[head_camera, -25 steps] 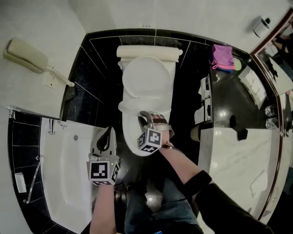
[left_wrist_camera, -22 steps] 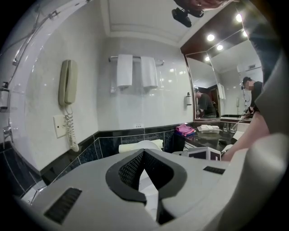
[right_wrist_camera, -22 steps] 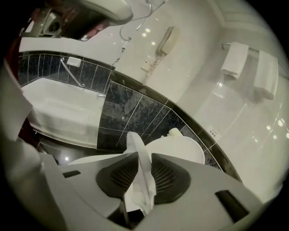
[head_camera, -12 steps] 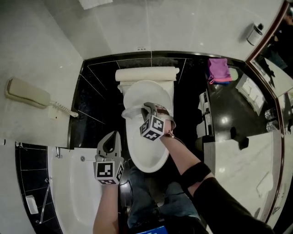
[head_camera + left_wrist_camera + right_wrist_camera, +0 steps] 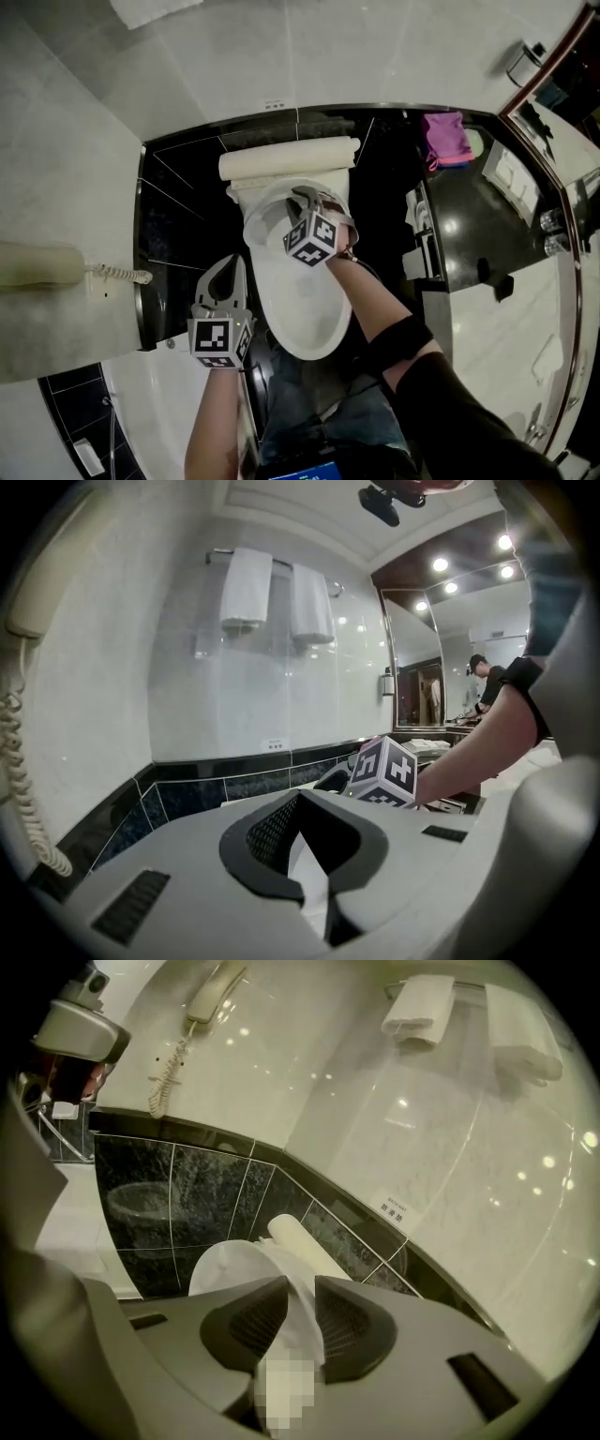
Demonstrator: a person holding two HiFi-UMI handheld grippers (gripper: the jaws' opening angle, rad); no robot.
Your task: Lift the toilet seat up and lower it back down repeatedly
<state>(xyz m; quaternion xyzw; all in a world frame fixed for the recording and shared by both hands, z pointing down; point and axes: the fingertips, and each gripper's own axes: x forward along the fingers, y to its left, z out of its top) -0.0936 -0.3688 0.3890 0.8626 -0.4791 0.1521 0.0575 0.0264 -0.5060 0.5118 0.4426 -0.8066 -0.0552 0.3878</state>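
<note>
Right claw [image 5: 298, 199] is clamped on the front edge of the white plastic toilet seat [image 5: 255, 217]. The right gripper view shows the thin white edge pinched between both ribbed pads [image 5: 258, 1321], with no gap.

A second ago this claw was low over the front of the white ceramic bowl [image 5: 305, 319] and the seat was barely lifted. Half a second ago it was midway. Now the claw sits back near the cream cistern top [image 5: 291, 159], and the seat has swung up to nearly upright, tilted toward the cistern. The bowl opening is exposed below the forearm.

This looks like the top of a lift stroke, almost done. The likely next step is to bring the seat back down under the same grip. Letting go here could risk a slam.

Left claw [image 5: 225, 272] has its jaws together with nothing between them. It hangs idle just left of the bowl, apart from the seat, having drifted along with the body.

Further out are the white bathtub [image 5: 141, 394] at lower left, the cream wall phone [image 5: 42, 264] at far left, and the pale marble counter [image 5: 506, 309] at right. None of them is involved.
</note>
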